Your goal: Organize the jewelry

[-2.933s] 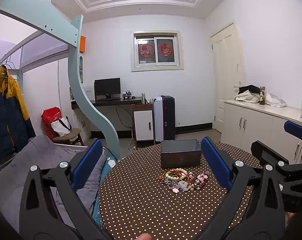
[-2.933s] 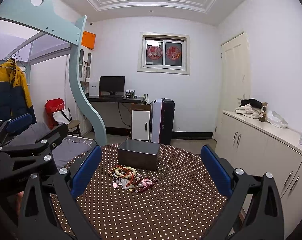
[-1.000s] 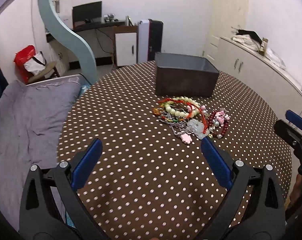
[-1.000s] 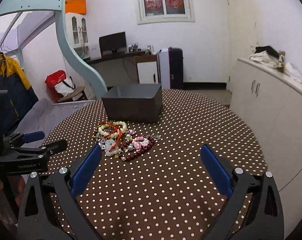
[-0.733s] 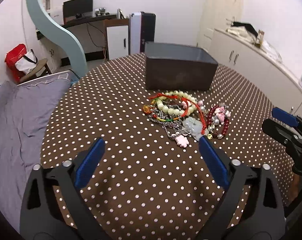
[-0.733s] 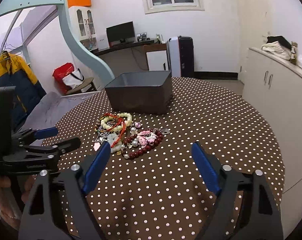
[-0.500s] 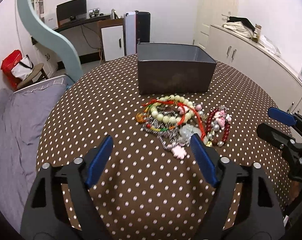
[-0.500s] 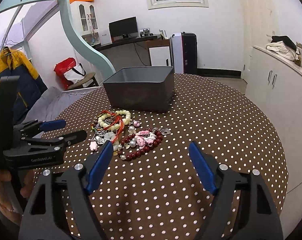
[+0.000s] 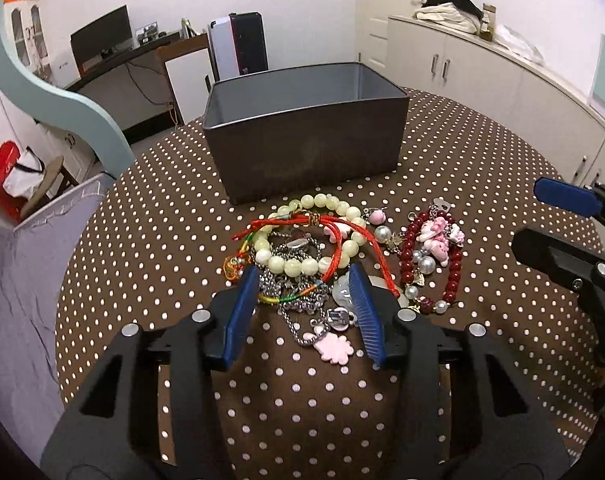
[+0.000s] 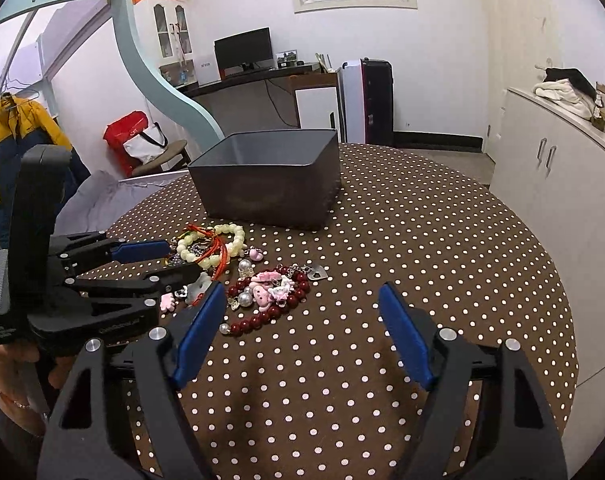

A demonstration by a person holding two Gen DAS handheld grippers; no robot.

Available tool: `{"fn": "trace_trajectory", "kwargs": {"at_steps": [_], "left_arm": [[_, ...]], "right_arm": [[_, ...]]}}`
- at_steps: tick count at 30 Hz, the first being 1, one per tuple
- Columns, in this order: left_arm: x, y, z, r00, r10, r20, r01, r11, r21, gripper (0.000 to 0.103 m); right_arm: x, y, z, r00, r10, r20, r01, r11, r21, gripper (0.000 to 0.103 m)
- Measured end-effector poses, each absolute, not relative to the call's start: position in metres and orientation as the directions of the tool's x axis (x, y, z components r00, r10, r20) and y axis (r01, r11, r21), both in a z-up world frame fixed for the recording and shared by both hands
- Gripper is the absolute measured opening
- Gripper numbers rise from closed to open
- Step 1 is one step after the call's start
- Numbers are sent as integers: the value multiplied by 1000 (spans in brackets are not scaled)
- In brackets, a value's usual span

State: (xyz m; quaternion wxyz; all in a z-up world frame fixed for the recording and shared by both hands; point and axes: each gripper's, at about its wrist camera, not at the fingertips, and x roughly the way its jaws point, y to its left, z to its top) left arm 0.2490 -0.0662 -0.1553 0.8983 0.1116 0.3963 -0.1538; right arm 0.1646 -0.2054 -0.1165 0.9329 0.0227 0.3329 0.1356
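Fingers of the left gripper, half-spread, are straddling the silver chain before the gray box; the right gripper is hovering wide apart; pinching one strand alone seems wisest.

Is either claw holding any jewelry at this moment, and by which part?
Nothing is held. The left claw is open, its fingers straddling the silver chain in the pile. The right claw is open over bare tablecloth.

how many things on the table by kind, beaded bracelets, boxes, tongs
beaded bracelets: 2, one cream and one dark red
boxes: 1, the grey box
tongs: 2, left tongs and right tongs
total: 5
The chains and cords tangled in the pile are too knotted to count.
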Motion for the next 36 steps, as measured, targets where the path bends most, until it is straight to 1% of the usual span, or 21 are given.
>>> {"fn": "trace_trajectory", "kwargs": {"at_steps": [1, 2, 4, 5, 7, 10, 13, 15, 19, 24, 28, 29, 31, 33, 36], "left_arm": [[250, -67, -155, 636, -190, -748, 373, 924, 81, 45], [251, -67, -155, 634, -193, -749, 377, 922, 82, 34], [252, -67, -155, 630, -200, -751, 386, 919, 78, 29], [252, -68, -155, 624, -211, -752, 395, 916, 70, 21], [253, -66, -158, 606, -224, -763, 403, 914, 53, 14], [255, -62, -163, 591, -249, -767, 404, 915, 15, 13], [253, -53, -160, 592, -274, -758, 390, 921, -29, 7], [252, -48, -156, 608, -276, -745, 372, 927, -40, 6], [248, -30, -145, 625, -313, -715, 349, 931, -102, 6], [237, -7, -128, 661, -346, -666, 327, 931, -160, 6], [229, 11, -116, 679, -370, -634, 319, 927, -200, 6], [228, 14, -115, 680, -375, -630, 322, 925, -204, 6], [231, 15, -117, 665, -385, -641, 341, 919, -199, 7], [235, 15, -125, 650, -380, -658, 331, 921, -204, 7], [239, 8, -140, 627, -363, -689, 331, 925, -186, 7]], "right_arm": [[165, -205, -117, 741, 269, -615, -240, 962, 133, 75], [165, -205, -117, 740, 270, -616, -241, 962, 132, 75], [164, -203, -116, 739, 271, -617, -242, 961, 132, 75], [165, -203, -117, 738, 272, -618, -243, 961, 133, 75], [166, -203, -117, 735, 272, -622, -243, 961, 133, 75], [167, -201, -117, 734, 265, -625, -241, 962, 126, 75], [167, -198, -118, 734, 257, -629, -241, 964, 113, 75], [166, -197, -117, 734, 251, -631, -241, 965, 105, 75], [164, -190, -113, 737, 248, -629, -247, 965, 90, 75], [169, -176, -101, 734, 270, -622, -293, 954, 69, 75], [186, -152, -102, 700, 298, -649, -361, 932, 39, 75], [193, -143, -105, 680, 312, -663, -391, 920, 33, 73], [201, -131, -111, 655, 316, -687, -415, 909, 22, 67], [209, -127, -115, 651, 289, -702, -405, 914, 1, 66], [209, -130, -116, 654, 287, -700, -391, 920, 11, 66]]}}
